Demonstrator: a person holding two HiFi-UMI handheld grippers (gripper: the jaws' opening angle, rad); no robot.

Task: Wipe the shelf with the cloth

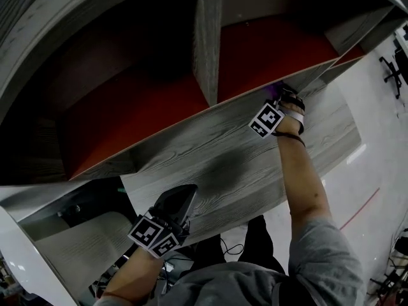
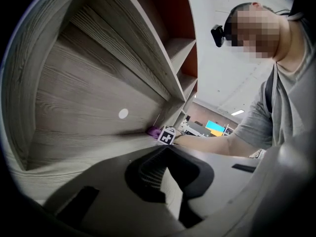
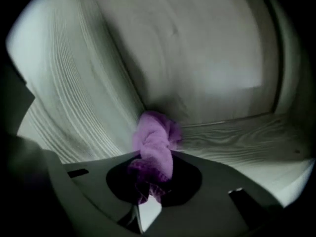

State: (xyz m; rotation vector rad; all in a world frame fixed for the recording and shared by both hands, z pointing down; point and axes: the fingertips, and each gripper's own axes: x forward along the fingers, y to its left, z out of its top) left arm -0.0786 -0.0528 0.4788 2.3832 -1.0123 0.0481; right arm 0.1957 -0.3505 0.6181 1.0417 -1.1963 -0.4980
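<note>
The shelf is a grey wood-grain unit; its wide board [image 1: 223, 152] runs across the head view. A purple cloth [image 3: 154, 141] is bunched between the jaws of my right gripper [image 3: 148, 181], which is shut on it. The cloth is pressed into the inner corner where the shelf floor meets the walls [image 3: 207, 73]. In the head view the right gripper [image 1: 284, 95] reaches the board's far right end, with a bit of cloth [image 1: 274, 89] showing. My left gripper [image 1: 185, 195] rests on the board's near edge, shut and empty. From the left gripper [image 2: 163, 174] the cloth [image 2: 154, 131] shows far off.
Red back panels [image 1: 268, 50] and a grey upright divider [image 1: 207, 37] form the compartments above the board. A lower compartment [image 1: 83, 234] opens at the bottom left. White floor with a red line [image 1: 360, 210] lies to the right. The person's torso [image 2: 286, 102] fills the left gripper view's right side.
</note>
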